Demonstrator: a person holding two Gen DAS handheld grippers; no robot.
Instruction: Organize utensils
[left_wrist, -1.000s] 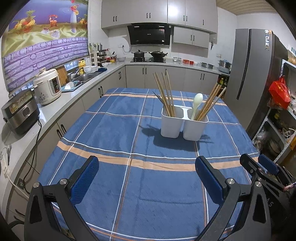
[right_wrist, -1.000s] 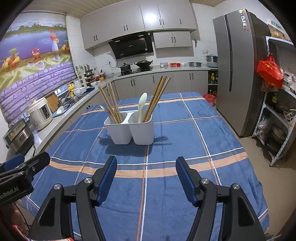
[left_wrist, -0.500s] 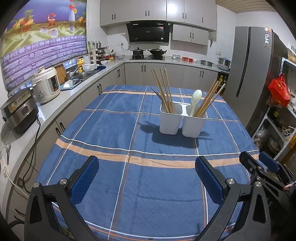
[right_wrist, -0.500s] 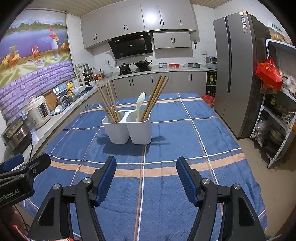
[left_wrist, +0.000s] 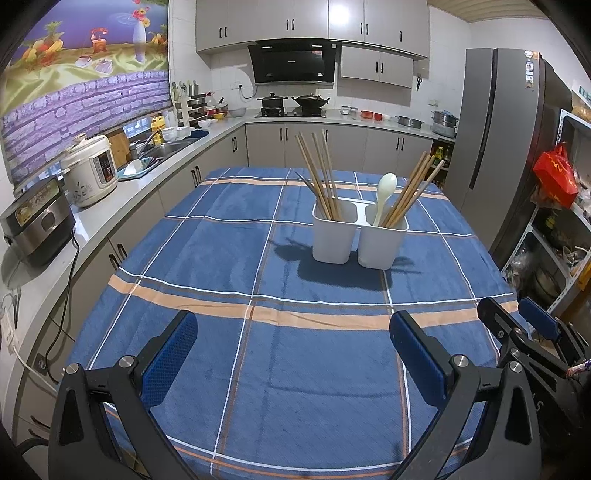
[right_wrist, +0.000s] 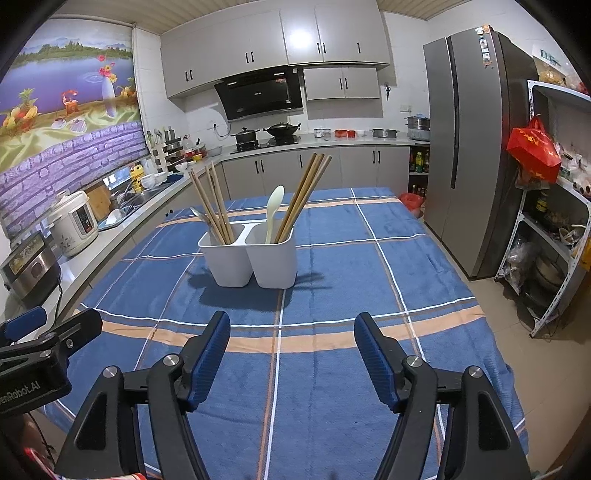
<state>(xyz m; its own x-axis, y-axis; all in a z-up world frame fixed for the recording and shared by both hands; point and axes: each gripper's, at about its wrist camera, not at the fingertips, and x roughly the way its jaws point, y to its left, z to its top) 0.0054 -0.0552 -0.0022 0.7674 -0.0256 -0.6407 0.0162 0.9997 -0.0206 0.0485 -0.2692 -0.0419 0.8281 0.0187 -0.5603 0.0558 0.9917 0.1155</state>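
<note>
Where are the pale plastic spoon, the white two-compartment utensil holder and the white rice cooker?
pale plastic spoon (left_wrist: 386, 183), left wrist view, on its bowl.
white two-compartment utensil holder (right_wrist: 275, 262), right wrist view, right compartment's front wall.
white rice cooker (left_wrist: 92, 171), left wrist view, its body.

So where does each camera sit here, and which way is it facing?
Left wrist: on the left gripper, low over the blue tablecloth, facing the white utensil holder; own open fingers, the right gripper at right.
Right wrist: on the right gripper, facing the same holder; own open fingers, the left gripper at left.
Shared: holder, chopsticks, spoon, tablecloth, kitchen counter.
</note>
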